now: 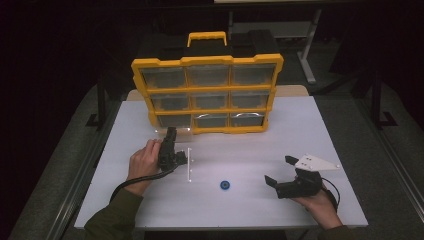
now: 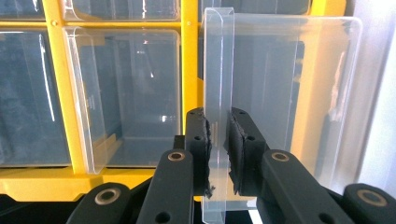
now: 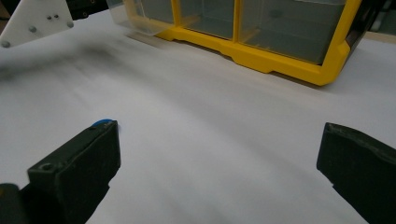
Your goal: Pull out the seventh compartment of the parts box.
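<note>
A yellow organizer with clear drawers stands upright at the back of the white table. Its bottom-left drawer is pulled partway out. My left gripper is shut on that drawer's front wall. In the left gripper view the black pads pinch the clear drawer in front of the yellow frame. My right gripper rests near the table's right front, open, with nothing between its jaws. A small blue round piece lies on the table between the two hands, and in the right gripper view it peeks out behind the left jaw.
The organizer's yellow carry handle sticks up behind it. In the right gripper view the organizer runs along the far side of the bare table. Dark floor and table legs surround the table.
</note>
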Demonstrator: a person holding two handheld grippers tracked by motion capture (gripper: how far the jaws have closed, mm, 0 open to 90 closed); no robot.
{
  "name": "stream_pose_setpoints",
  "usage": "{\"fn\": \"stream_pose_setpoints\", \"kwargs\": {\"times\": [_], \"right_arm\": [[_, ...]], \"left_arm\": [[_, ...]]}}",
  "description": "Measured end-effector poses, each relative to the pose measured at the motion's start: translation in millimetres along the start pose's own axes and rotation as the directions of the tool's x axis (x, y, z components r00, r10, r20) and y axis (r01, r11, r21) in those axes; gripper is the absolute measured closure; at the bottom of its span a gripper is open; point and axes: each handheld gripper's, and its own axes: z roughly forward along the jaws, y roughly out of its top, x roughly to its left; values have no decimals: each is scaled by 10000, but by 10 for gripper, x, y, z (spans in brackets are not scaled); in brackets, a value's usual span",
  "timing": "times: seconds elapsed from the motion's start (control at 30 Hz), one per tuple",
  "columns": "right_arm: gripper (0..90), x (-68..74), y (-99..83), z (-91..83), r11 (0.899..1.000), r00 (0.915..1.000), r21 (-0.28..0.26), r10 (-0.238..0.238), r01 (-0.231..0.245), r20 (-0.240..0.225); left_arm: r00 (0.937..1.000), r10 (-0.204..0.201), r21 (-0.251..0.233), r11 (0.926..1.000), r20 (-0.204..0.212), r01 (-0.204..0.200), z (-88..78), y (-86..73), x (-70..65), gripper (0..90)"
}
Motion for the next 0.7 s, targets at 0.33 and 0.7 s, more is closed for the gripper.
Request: {"fn": "stream_pose_setpoints", "kwargs": {"times": [0.33,0.7], "right_arm": [[0,1,0,-1,10000,10000,1,-74,74,20],[0,6,1,-5,10000,10000,20,-85,85,24]], "left_arm": [[10000,-21,40,10000,29,21,-74,8,4,791],[9999,-101,-47,9999,54,102,-154,15,-2,791]]}}
